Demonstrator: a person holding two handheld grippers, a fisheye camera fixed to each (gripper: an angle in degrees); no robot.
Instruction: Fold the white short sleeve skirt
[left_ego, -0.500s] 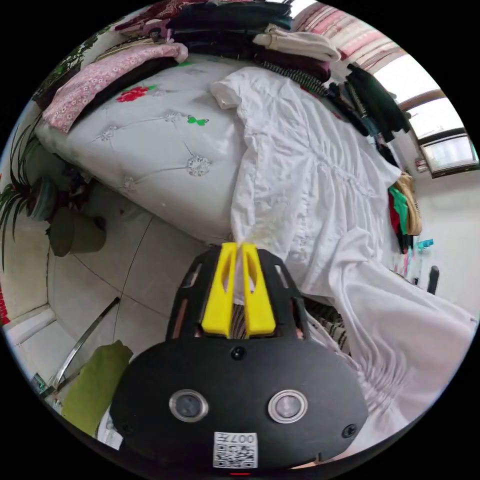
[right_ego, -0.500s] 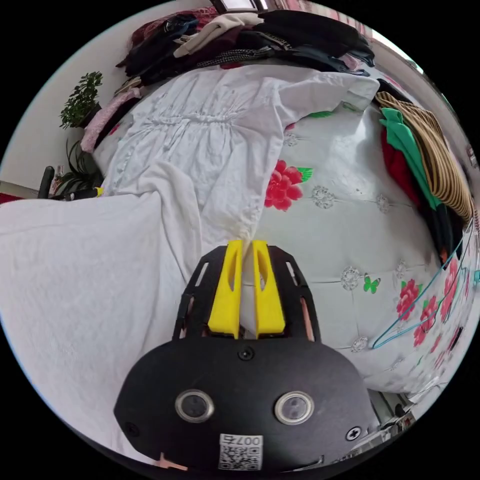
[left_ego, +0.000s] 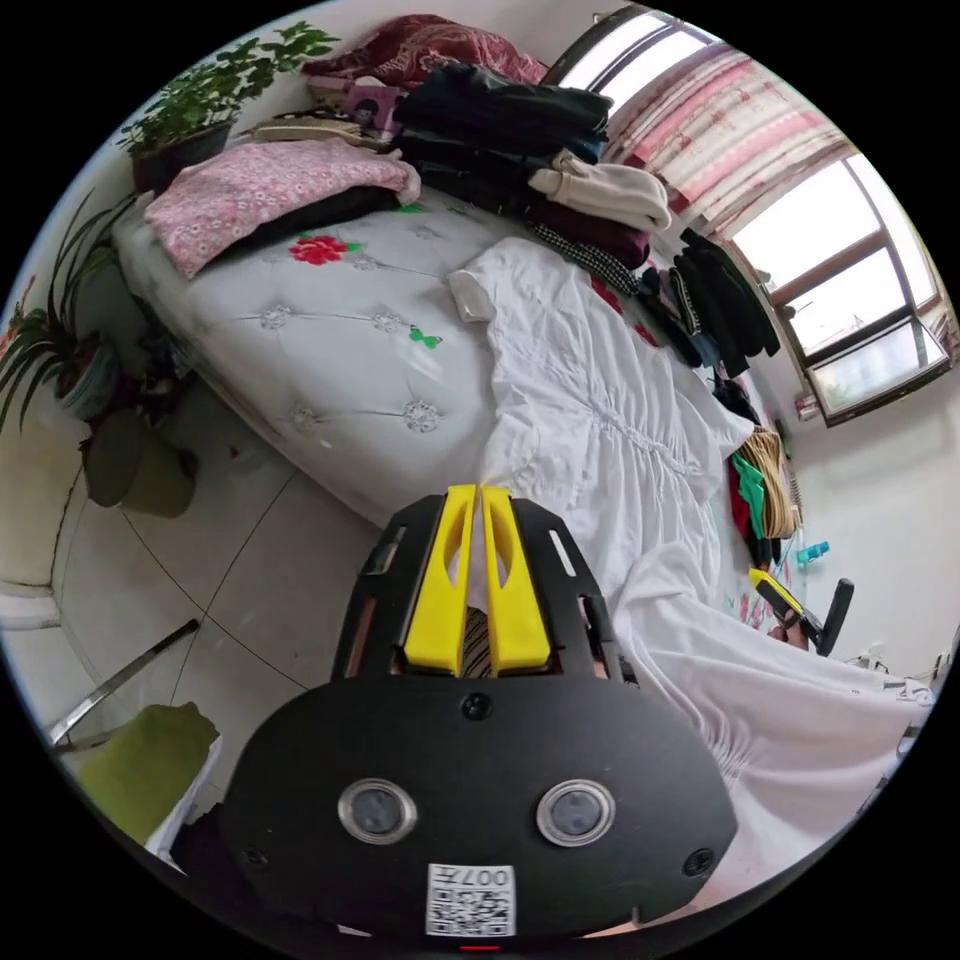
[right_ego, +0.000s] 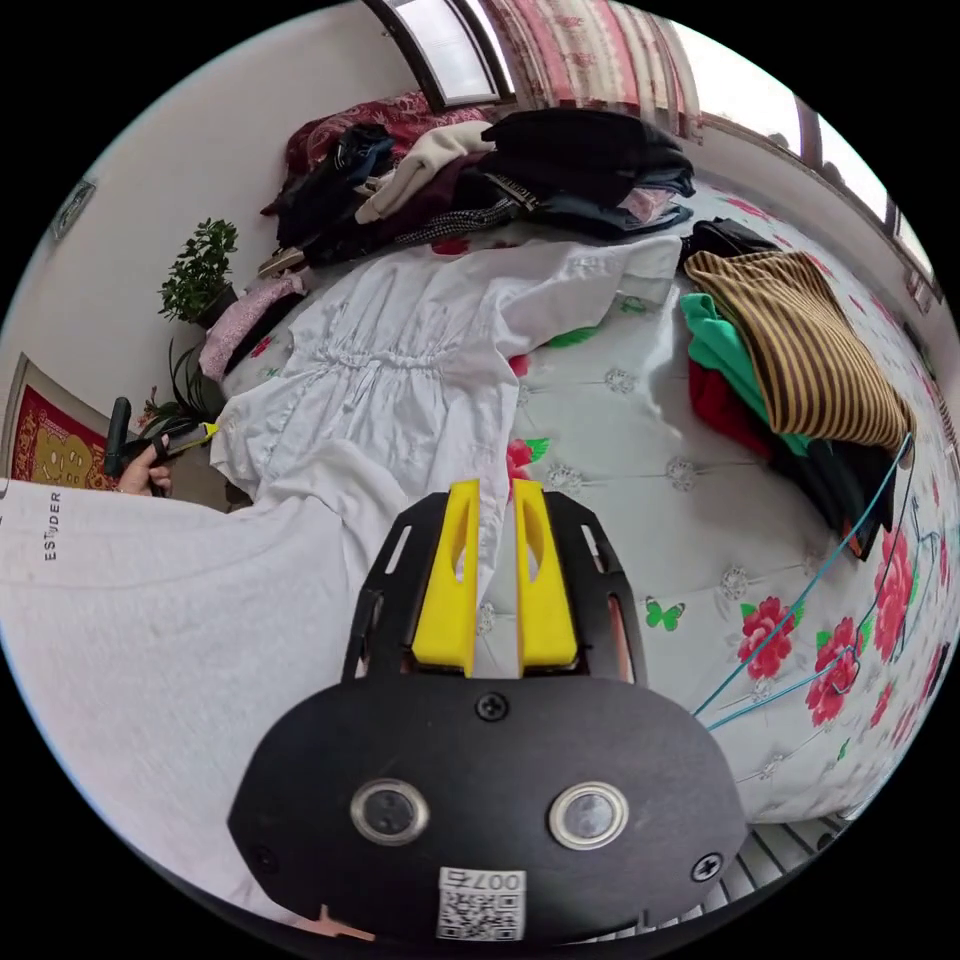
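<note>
Both tools clamp hem: left tool, right tool | white dress lengthwise, sleeves far

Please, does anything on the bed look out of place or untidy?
Yes. A teal hanger lies loose on the floral bedspread, and unfolded clothes are heaped along the far edge beyond the white dress.

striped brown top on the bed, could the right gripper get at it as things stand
Probably not straight away: the right gripper has its jaws closed on the white dress hem. The striped brown top lies uncovered atop the clothes pile, with bare bedspread between, so the path looks free once it lets go.
</note>
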